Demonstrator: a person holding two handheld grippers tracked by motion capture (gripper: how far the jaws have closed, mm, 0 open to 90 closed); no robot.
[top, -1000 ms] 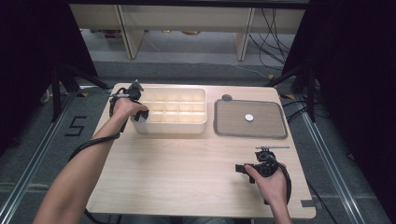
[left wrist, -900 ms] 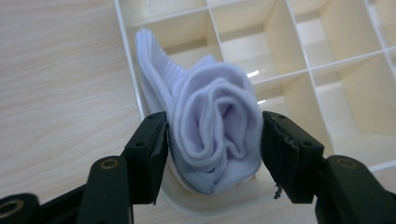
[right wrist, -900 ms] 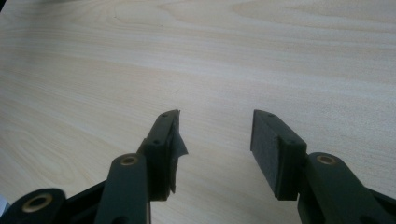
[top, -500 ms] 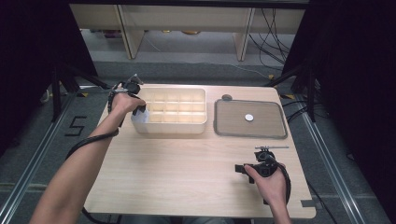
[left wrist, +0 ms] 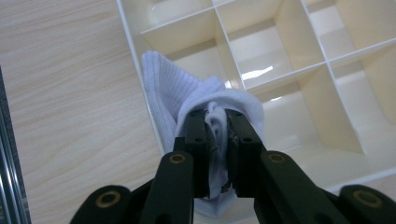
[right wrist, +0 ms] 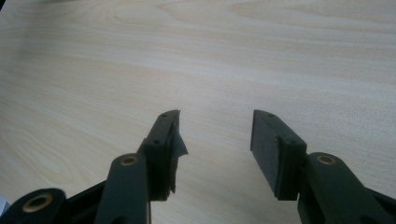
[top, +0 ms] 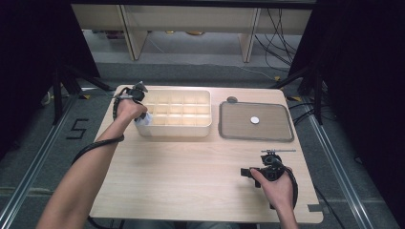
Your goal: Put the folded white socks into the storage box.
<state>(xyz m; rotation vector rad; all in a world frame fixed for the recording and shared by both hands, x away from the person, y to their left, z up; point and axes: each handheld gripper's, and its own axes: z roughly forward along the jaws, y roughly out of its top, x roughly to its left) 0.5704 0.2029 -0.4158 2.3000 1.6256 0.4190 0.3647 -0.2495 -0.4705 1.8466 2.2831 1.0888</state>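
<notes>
Left tongs (left wrist: 215, 122) have just closed on the white sock (left wrist: 187, 98) slumped over the divided tray's (top: 200, 132) near-left corner, long axis running up toward 11 o'clock from the jaws, right tongs (right wrist: 215, 135) gaping empty over bare table (top: 191, 176) well off at 4 o'clock

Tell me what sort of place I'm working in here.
Probably a lab or recording workspace, not a home: a bare wooden table enclosed by black curtains, loose cables across the floor behind, and a floor marking beside the table.
</notes>
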